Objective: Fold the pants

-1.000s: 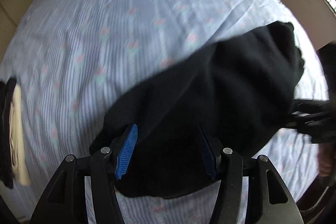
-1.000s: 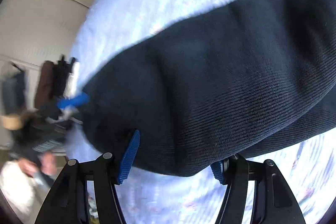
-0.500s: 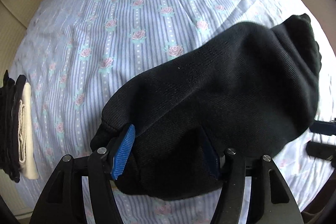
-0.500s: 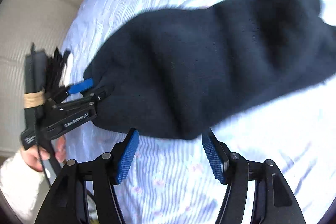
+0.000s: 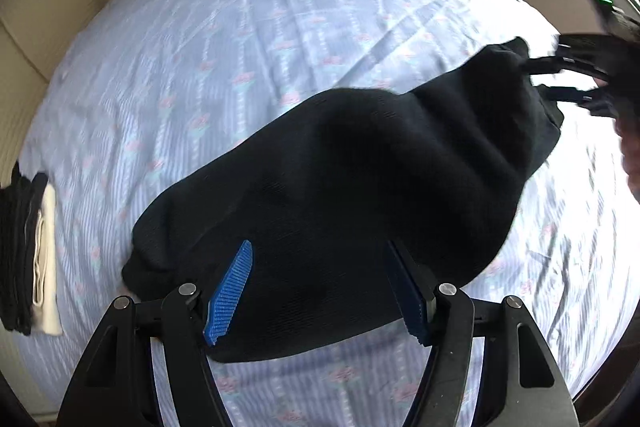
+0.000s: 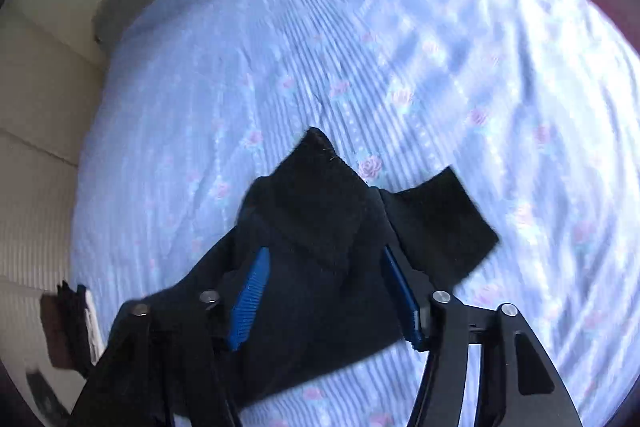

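The black pants (image 5: 360, 179) lie bunched across the floral striped bed sheet (image 5: 240, 27). My left gripper (image 5: 320, 287) is open, its blue pads on either side of the near end of the pants. My right gripper (image 6: 324, 295) is open over the other end of the pants (image 6: 316, 219), where two cuff ends stick out. In the left wrist view the right gripper (image 5: 560, 79) shows at the far right end of the pants, blurred.
A stack of folded dark and cream clothes (image 5: 28, 251) lies at the left edge of the bed; it also shows in the right wrist view (image 6: 72, 327). Beige padded walls (image 6: 36, 107) border the bed on the left.
The right gripper has moved from the near side of the pants to their far end, now over the cuffs. The left gripper has stayed at its end, open. The pants shifted slightly.
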A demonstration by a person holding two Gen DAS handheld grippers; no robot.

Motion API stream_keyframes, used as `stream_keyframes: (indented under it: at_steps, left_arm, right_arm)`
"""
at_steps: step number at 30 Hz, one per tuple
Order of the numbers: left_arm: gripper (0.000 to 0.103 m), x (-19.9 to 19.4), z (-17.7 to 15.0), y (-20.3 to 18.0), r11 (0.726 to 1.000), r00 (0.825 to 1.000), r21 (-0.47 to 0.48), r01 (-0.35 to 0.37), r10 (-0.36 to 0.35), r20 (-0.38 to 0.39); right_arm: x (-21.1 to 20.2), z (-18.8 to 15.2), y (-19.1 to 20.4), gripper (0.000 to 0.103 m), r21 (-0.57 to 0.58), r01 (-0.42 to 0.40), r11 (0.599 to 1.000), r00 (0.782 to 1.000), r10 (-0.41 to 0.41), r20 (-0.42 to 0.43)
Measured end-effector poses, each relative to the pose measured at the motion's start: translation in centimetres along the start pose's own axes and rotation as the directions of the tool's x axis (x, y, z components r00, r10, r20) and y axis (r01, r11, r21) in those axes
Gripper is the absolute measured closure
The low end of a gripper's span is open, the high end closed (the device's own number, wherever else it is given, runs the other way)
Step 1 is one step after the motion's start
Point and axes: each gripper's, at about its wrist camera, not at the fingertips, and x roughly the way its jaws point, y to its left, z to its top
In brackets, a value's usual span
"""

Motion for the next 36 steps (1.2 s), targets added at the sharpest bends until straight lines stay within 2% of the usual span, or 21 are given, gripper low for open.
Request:
stream_keyframes:
  at_steps: [1, 3, 4, 5, 8, 11, 14, 17, 19, 21, 23, 28, 33, 34, 36]
  left_arm:
    - [0.036, 0.0, 0.3, -0.4, 1.0, 1.0, 0.001, -0.001, 0.001, 0.004]
    - [0.036, -0.3, 0.3, -0.5, 1.0, 1.0, -0.007, -0.003, 0.003, 0.007]
    - [0.036, -0.3, 0.2, -0.2, 1.0, 1.0, -0.018, -0.006, 0.006, 0.004]
    - [0.036, -0.1, 0.0, 0.2, 0.999, 1.0, -0.034, -0.009, 0.009, -0.006]
    - [0.036, -0.3, -1.0, 1.6, 0.995, 0.999, -0.099, -0.009, 0.006, -0.032]
    - [0.036, 0.5, -0.9, 3.2, 0.985, 0.999, -0.17, -0.007, -0.001, -0.046]
    - [0.036, 1.6, -0.2, 3.7, 0.984, 0.999, -0.178, -0.017, 0.009, -0.046]
    - [0.036, 3.2, 0.7, 3.6, 0.986, 0.998, -0.164, -0.009, -0.001, -0.061]
    - [0.036, 4.5, 1.1, 3.8, 0.983, 0.996, -0.183, -0.001, -0.016, -0.092]
    - [0.036, 5.2, 1.3, 3.8, 0.981, 0.994, -0.195, 0.005, -0.026, -0.105]
    - [0.035, 5.6, 1.4, 3.7, 0.983, 0.994, -0.183, -0.006, -0.014, -0.112]
    - [0.031, 6.0, 1.3, 3.4, 0.988, 0.994, -0.155, -0.016, -0.002, -0.111]
    - [0.025, 6.5, 1.7, 3.2, 0.989, 0.993, -0.146, -0.016, -0.001, -0.116]
    - [0.024, 6.6, 1.7, 3.0, 0.99, 0.993, -0.14, -0.017, 0.001, -0.118]
    - [0.023, 6.7, 1.9, 2.5, 0.993, 0.993, -0.112, -0.03, 0.016, -0.12]
  right_arm:
    - [0.9, 0.1, -0.3, 0.047, 0.031, -0.003, 1.0, 1.0, 0.004, -0.017]
    - [1.8, 0.3, -0.5, 0.058, 0.056, 0.02, 0.998, 0.999, -0.019, -0.027]
    - [2.0, -0.4, -0.2, 0.073, 0.041, 0.042, 0.998, 0.999, -0.041, -0.029]
    - [1.8, -1.0, -0.2, 0.079, 0.018, 0.065, 0.998, 0.997, -0.065, -0.032]
    - [0.2, -2.0, 0.8, 0.083, -0.051, 0.095, 0.994, 0.995, -0.094, 0.025]
    - [-2.7, -1.6, 0.5, 0.083, -0.055, 0.122, 0.991, 0.986, -0.115, 0.125]
    - [-4.7, -2.3, -0.5, 0.083, -0.04, 0.172, 0.984, 0.967, -0.161, 0.198]
    - [-2.6, -2.4, -1.6, 0.083, -0.022, 0.214, 0.977, 0.967, -0.209, 0.146]
    - [-2.3, -2.7, -3.5, 0.083, 0.035, 0.204, 0.978, 0.971, -0.207, 0.119]
    - [-1.5, -3.0, -4.2, 0.083, 0.036, 0.202, 0.979, 0.973, -0.204, 0.111]
    - [-0.9, -3.2, -4.2, 0.083, -0.011, 0.243, 0.97, 0.966, -0.24, 0.097]
    - [-1.5, -3.7, -4.6, 0.084, 0.038, 0.233, 0.972, 0.965, -0.236, 0.11]
    - [-0.9, -3.7, -5.2, 0.084, 0.019, 0.238, 0.971, 0.967, -0.238, 0.09]
    - [-0.8, -3.6, -5.2, 0.082, 0.014, 0.236, 0.972, 0.968, -0.236, 0.082]
    - [-1.2, -3.5, -5.3, 0.071, 0.018, 0.236, 0.972, 0.969, -0.236, 0.069]
